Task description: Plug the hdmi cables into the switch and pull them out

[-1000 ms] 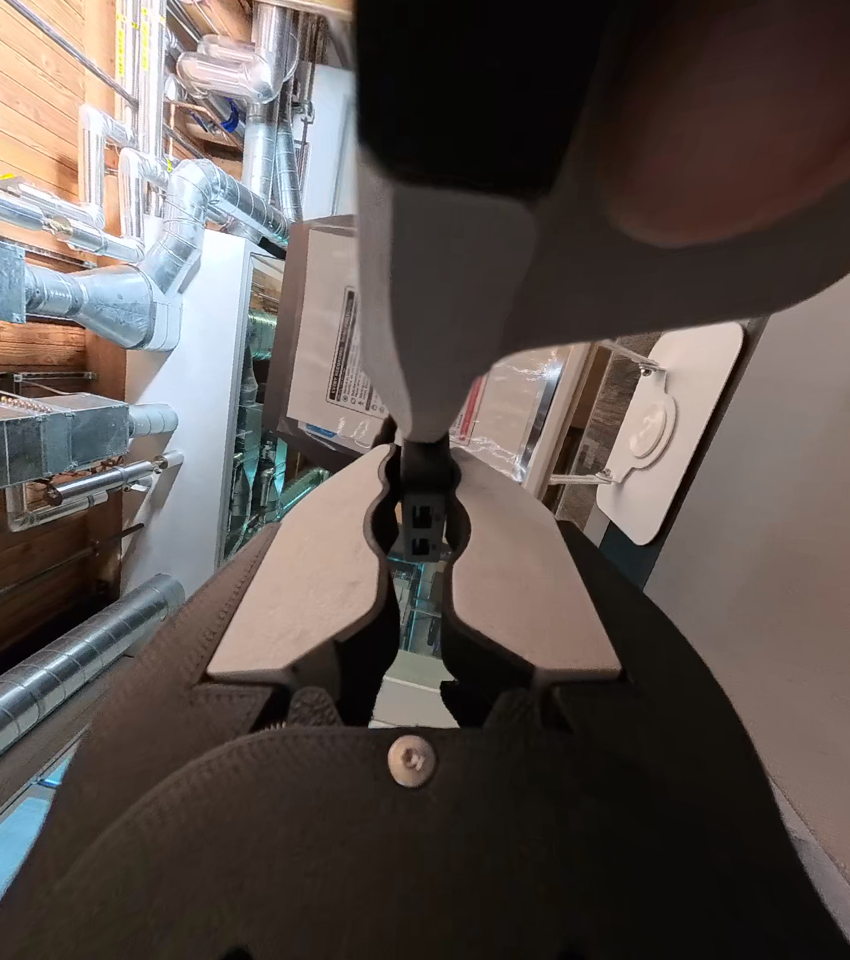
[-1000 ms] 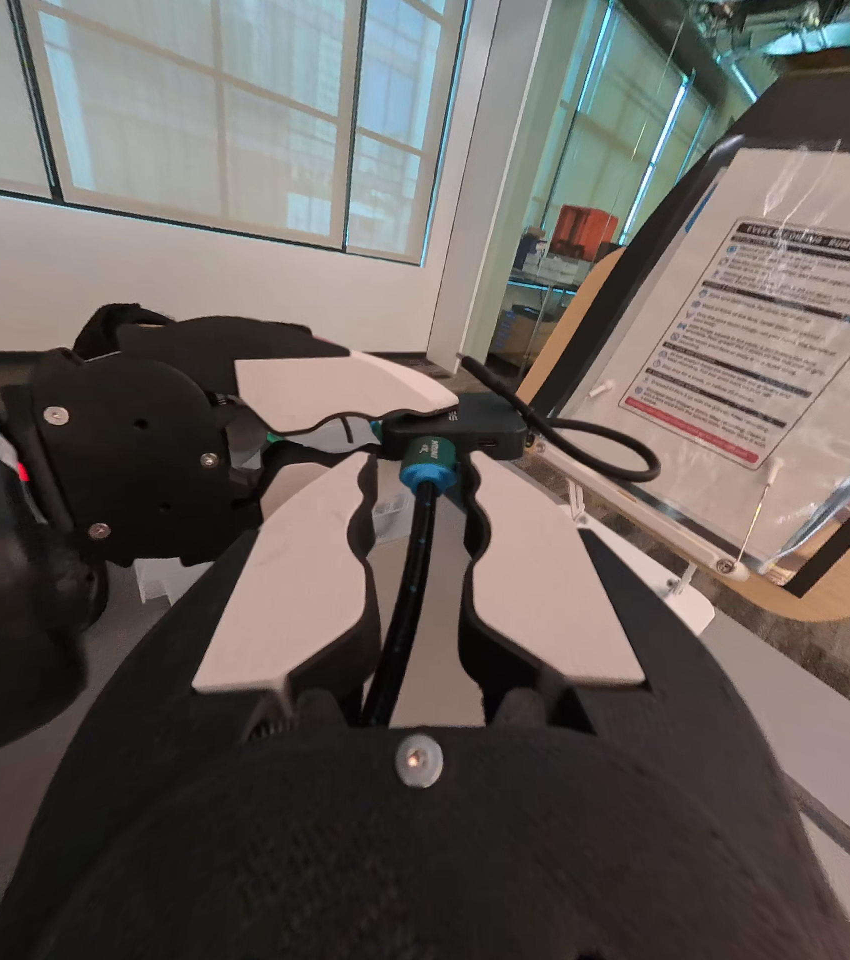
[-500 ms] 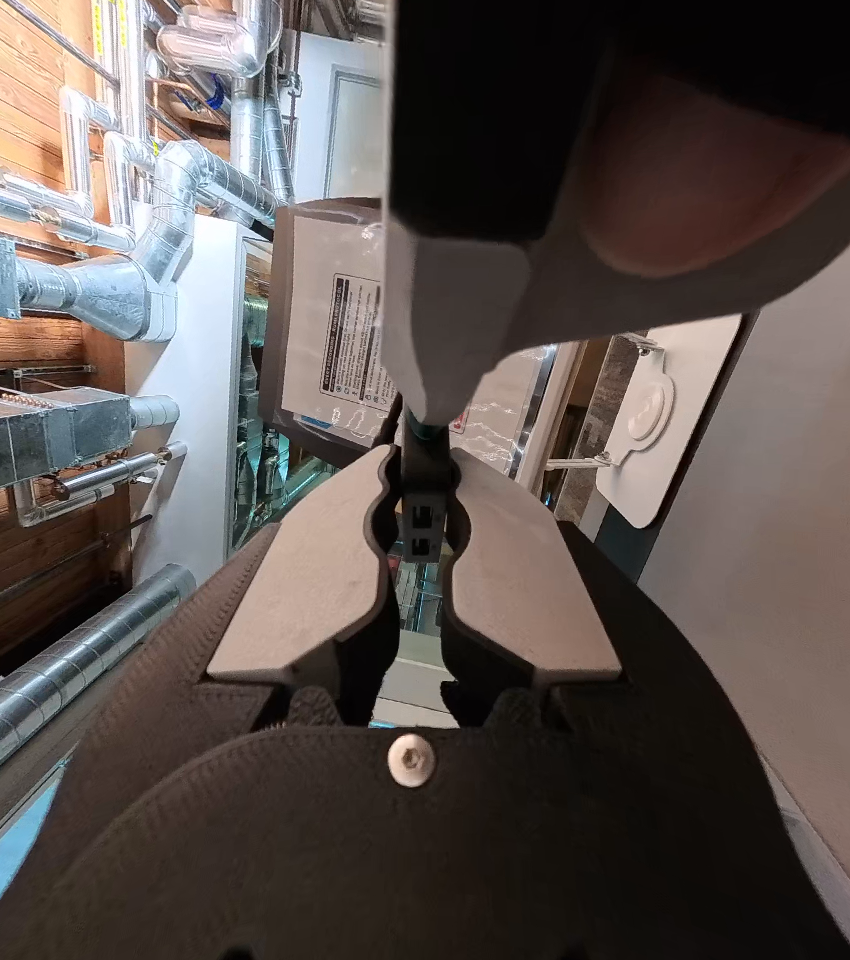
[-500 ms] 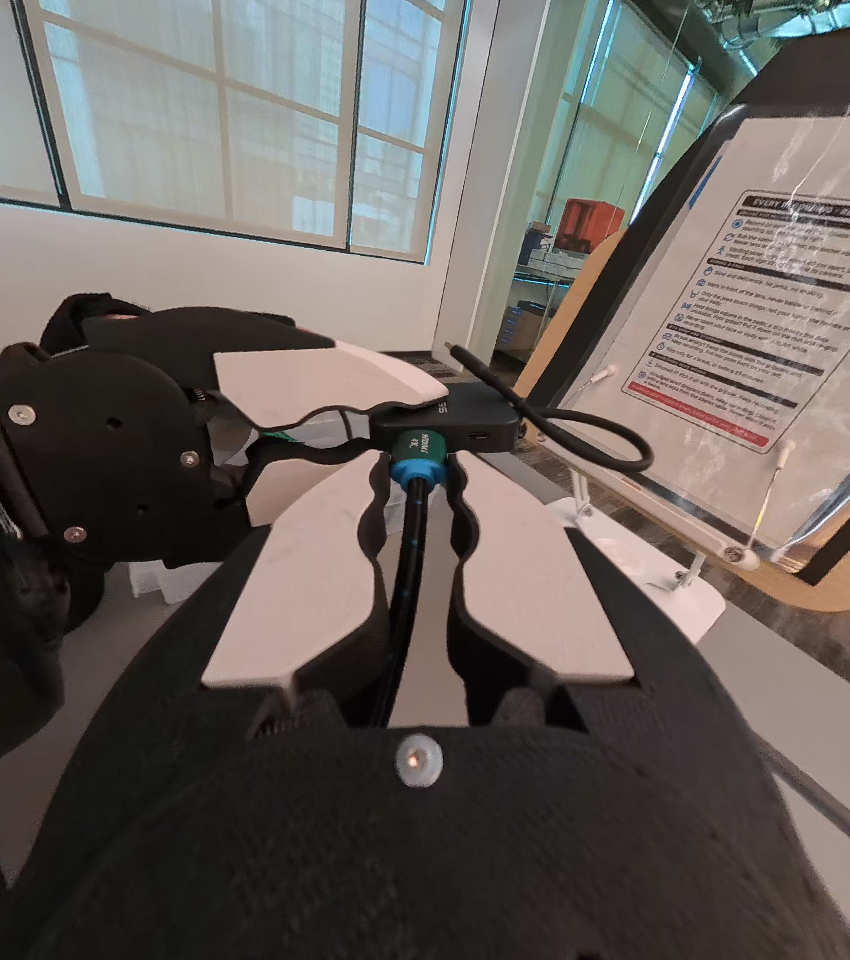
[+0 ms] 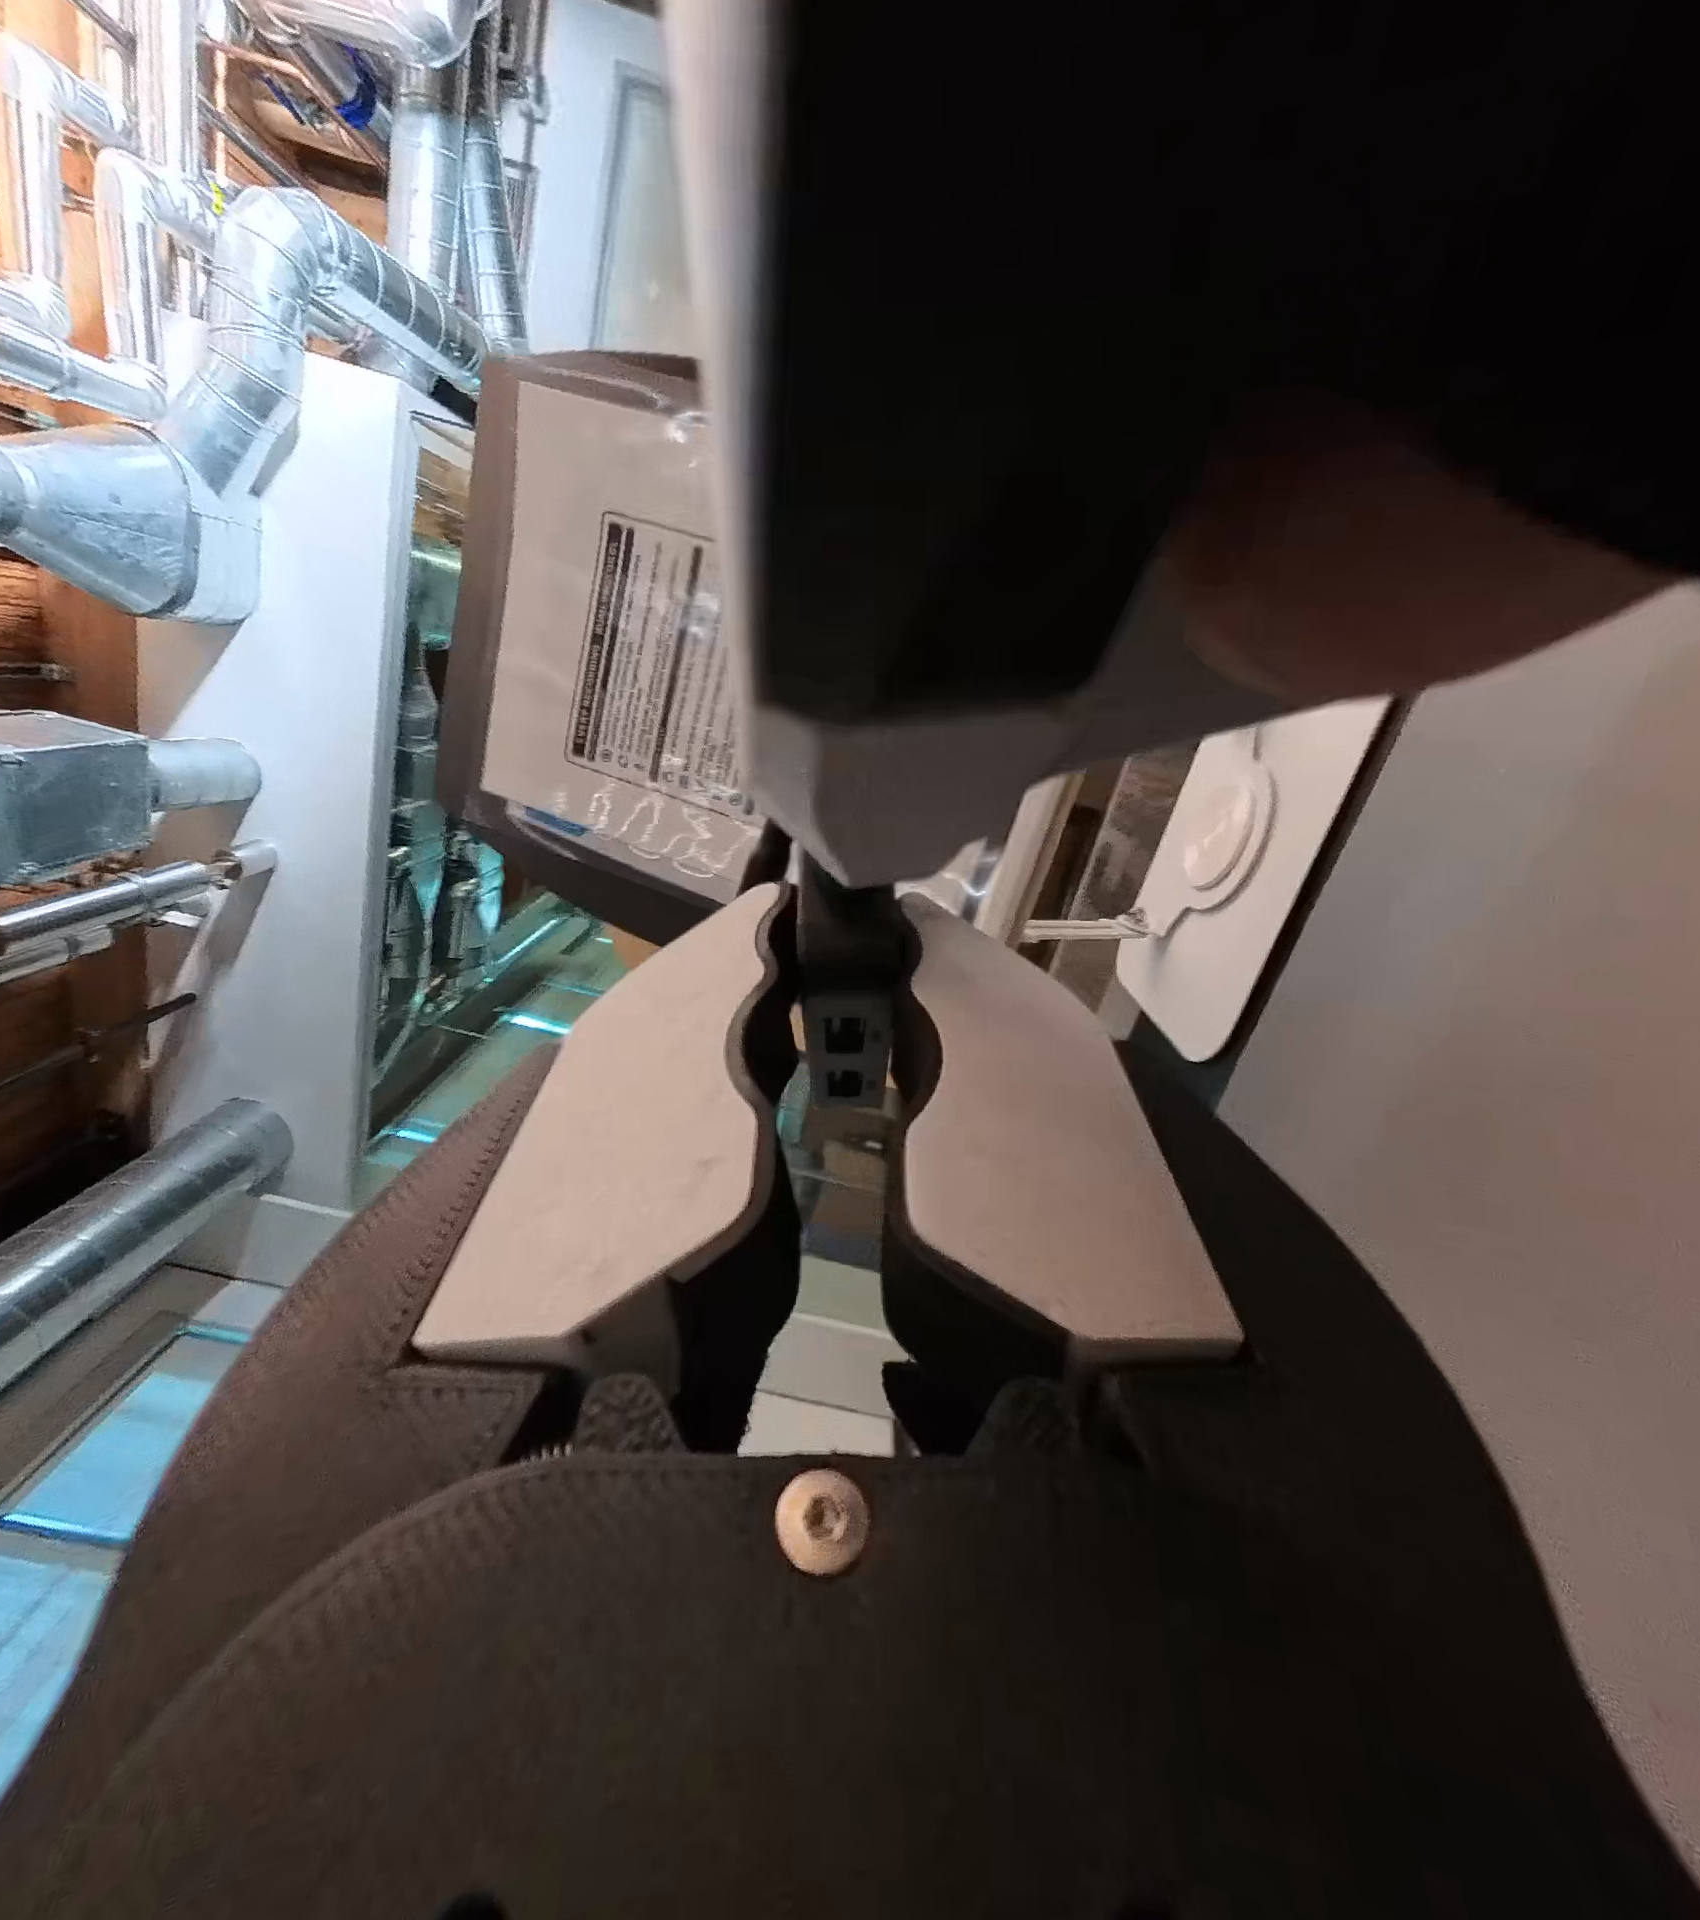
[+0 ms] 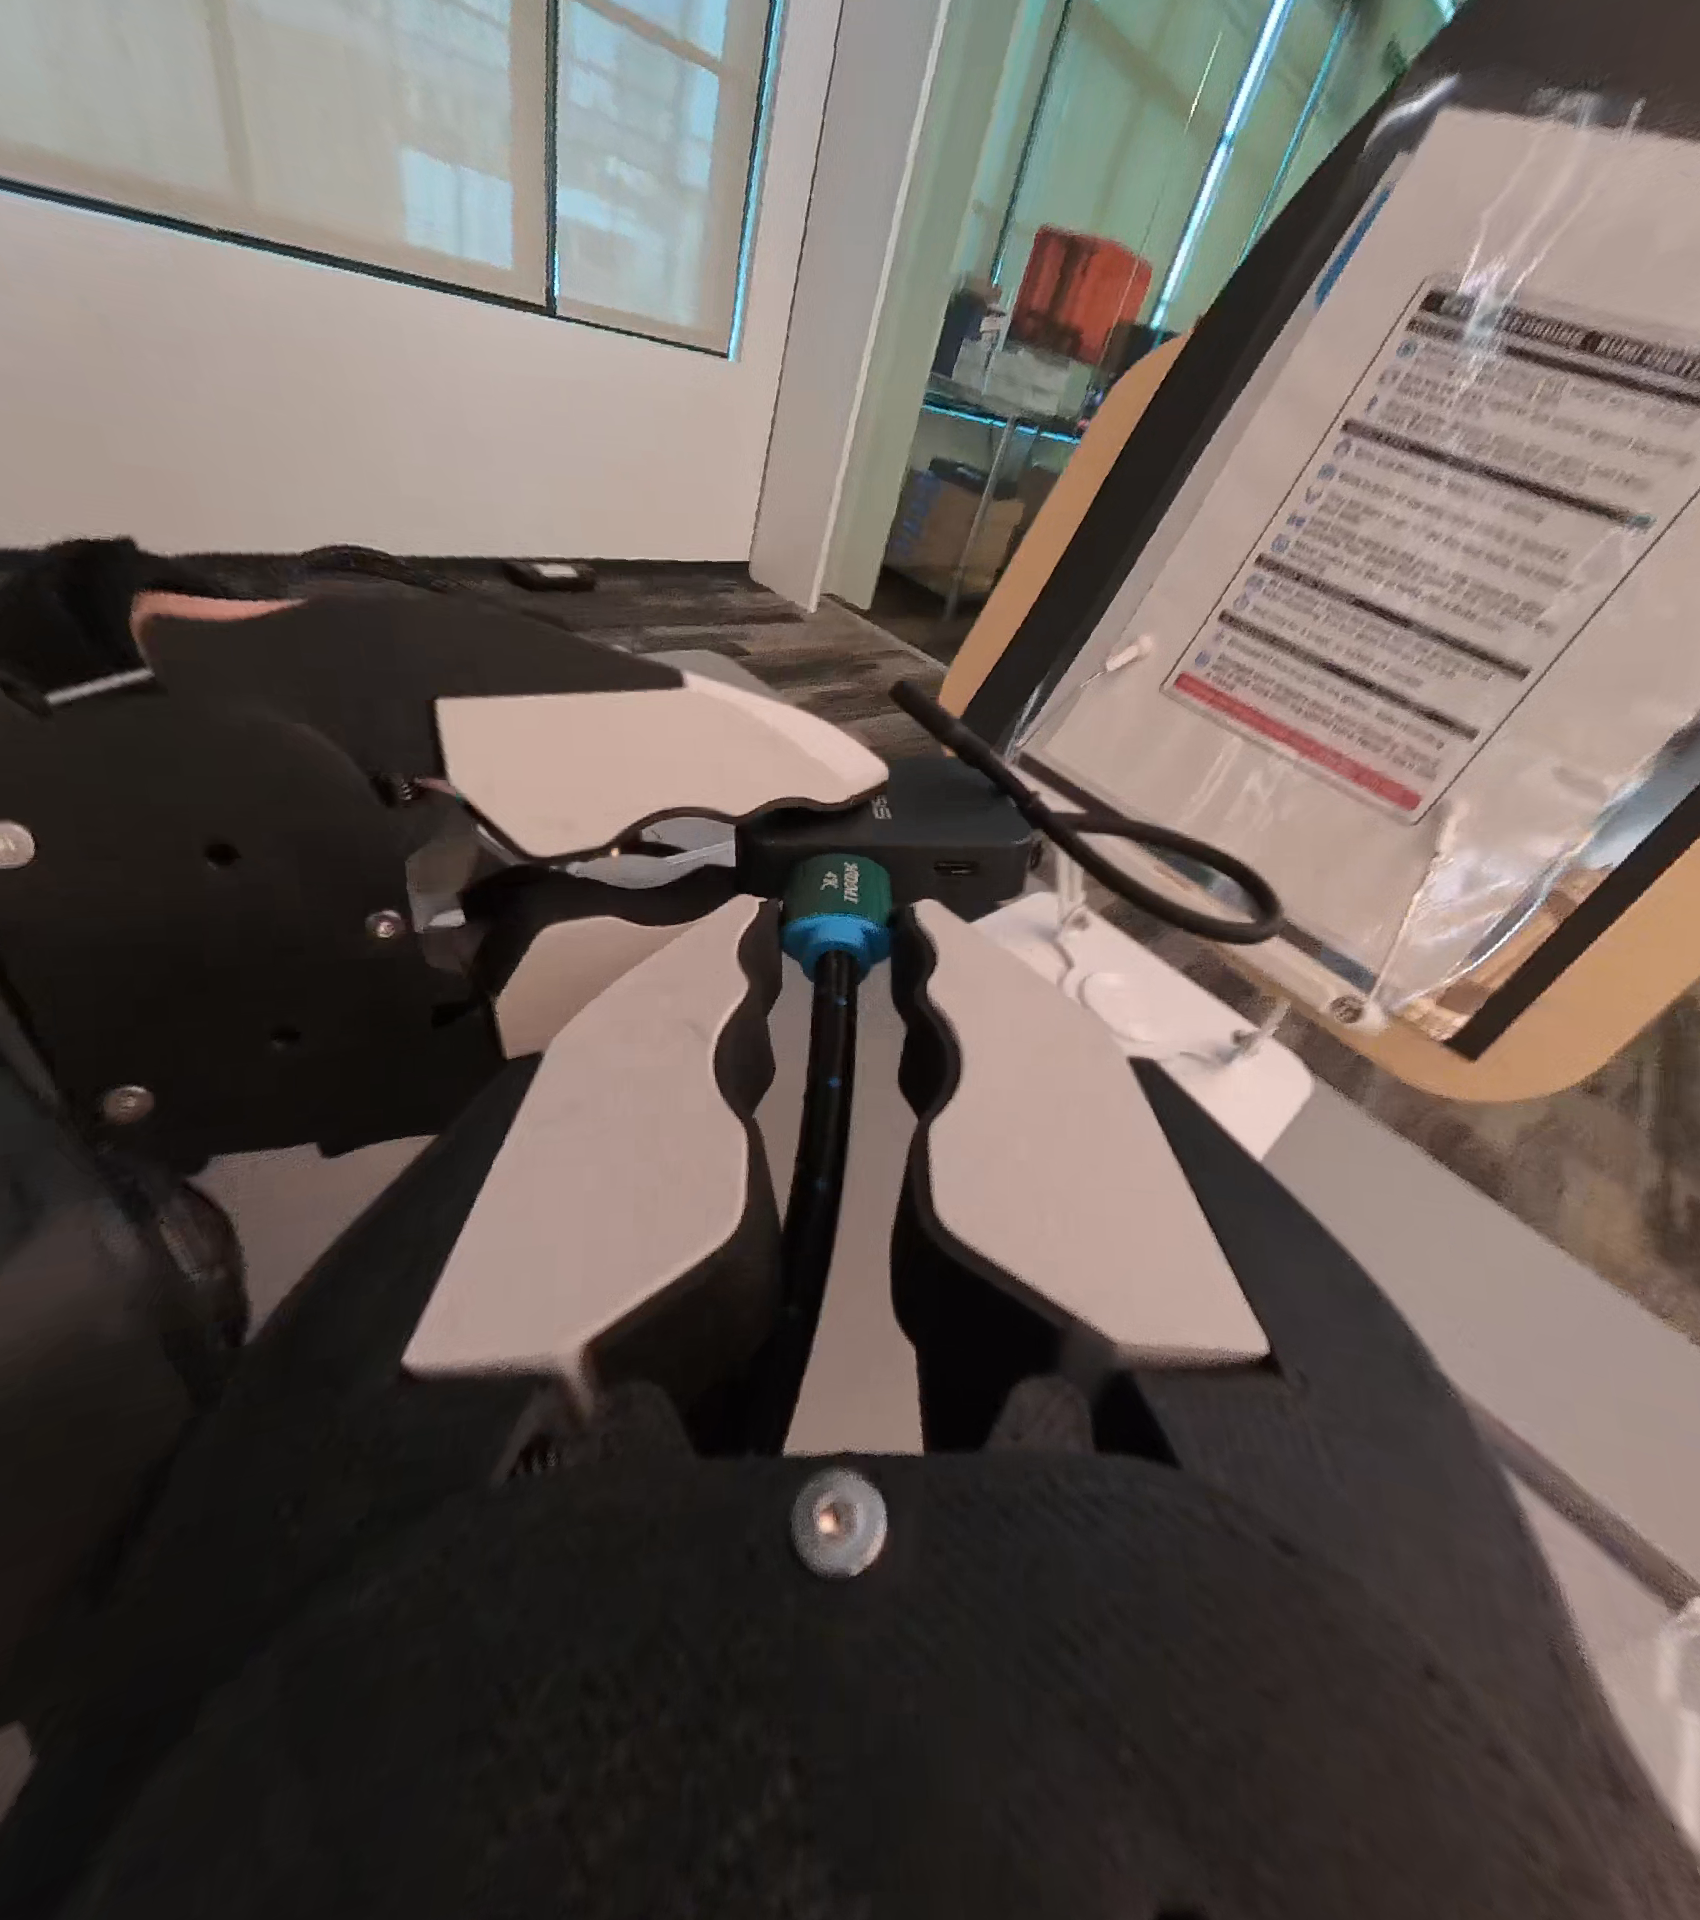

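Item 1, left gripper (image 6: 721, 847): my fingers are clenched on one end of the HDMI switch (image 6: 903, 836), a small black box held up off the grey table (image 6: 1448, 1247). In the left wrist view the same gripper (image 5: 841, 1023) pinches the switch's narrow end, where two small ports show between the tips.

Item 2, right gripper (image 6: 830, 930): fingers stand on either side of the green-and-blue HDMI plug (image 6: 833, 894); they look close about its collar, but I cannot tell whether they are actually gripping it. The braided black cable (image 6: 820, 1122) runs back between them.

Item 3, plug: seated in the switch's side port, as far as I can judge.

Item 4, pigtail lead (image 6: 1137, 862): loops off the switch's far end, towards an acrylic sign stand (image 6: 1448, 540).

Step in hand, my reading: the pull-out of this plug. Next move calls for a firm hold on the collar, a straight draw back along the port axis, with the left hand bracing the switch.
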`<move>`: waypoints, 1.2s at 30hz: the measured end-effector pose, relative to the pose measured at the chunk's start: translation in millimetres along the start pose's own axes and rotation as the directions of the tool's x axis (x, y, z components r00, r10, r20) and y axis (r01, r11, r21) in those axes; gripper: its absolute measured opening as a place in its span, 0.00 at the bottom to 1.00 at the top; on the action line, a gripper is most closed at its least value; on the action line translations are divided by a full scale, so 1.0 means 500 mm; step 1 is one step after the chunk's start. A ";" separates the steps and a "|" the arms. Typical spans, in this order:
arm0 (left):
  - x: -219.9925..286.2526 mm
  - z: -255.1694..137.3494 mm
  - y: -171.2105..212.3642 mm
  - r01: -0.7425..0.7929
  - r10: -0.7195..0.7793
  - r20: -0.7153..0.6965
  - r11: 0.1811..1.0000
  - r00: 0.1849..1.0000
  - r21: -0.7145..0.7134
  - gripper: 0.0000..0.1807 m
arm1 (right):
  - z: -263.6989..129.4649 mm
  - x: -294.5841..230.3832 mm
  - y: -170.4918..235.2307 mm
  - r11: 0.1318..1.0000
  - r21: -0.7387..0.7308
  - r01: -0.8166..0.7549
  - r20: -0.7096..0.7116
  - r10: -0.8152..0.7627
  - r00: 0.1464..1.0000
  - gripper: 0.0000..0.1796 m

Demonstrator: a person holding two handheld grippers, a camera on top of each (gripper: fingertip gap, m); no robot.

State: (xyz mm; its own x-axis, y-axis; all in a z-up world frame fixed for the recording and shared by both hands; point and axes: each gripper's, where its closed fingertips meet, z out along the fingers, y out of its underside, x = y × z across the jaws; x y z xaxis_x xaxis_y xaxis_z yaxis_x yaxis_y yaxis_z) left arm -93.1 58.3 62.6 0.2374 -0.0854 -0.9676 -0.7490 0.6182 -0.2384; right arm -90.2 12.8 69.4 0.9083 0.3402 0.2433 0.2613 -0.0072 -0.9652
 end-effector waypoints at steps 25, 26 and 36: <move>-0.054 -0.021 -0.013 0.060 -0.064 0.045 0.995 0.997 0.074 0.08 | -0.021 -0.011 -0.048 0.994 0.104 0.027 0.042 -0.032 0.999 0.12; -0.059 -0.024 -0.017 0.069 -0.073 0.049 0.993 0.996 0.092 0.08 | -0.024 -0.012 -0.052 0.992 0.114 0.049 0.039 -0.054 0.998 0.12; -0.117 -0.081 -0.072 0.750 -0.635 -0.421 0.629 0.648 0.207 0.47 | -0.081 0.030 -0.103 0.931 0.285 0.227 -0.134 -0.196 0.971 0.12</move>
State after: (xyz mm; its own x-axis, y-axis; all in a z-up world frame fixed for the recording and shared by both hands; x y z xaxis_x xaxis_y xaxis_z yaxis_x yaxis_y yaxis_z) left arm -105.1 9.3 124.4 0.3693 -0.7764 -0.5108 -0.1647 0.4863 -0.8582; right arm -76.7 -19.8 126.7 0.8748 0.2064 0.4383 0.3564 0.3386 -0.8708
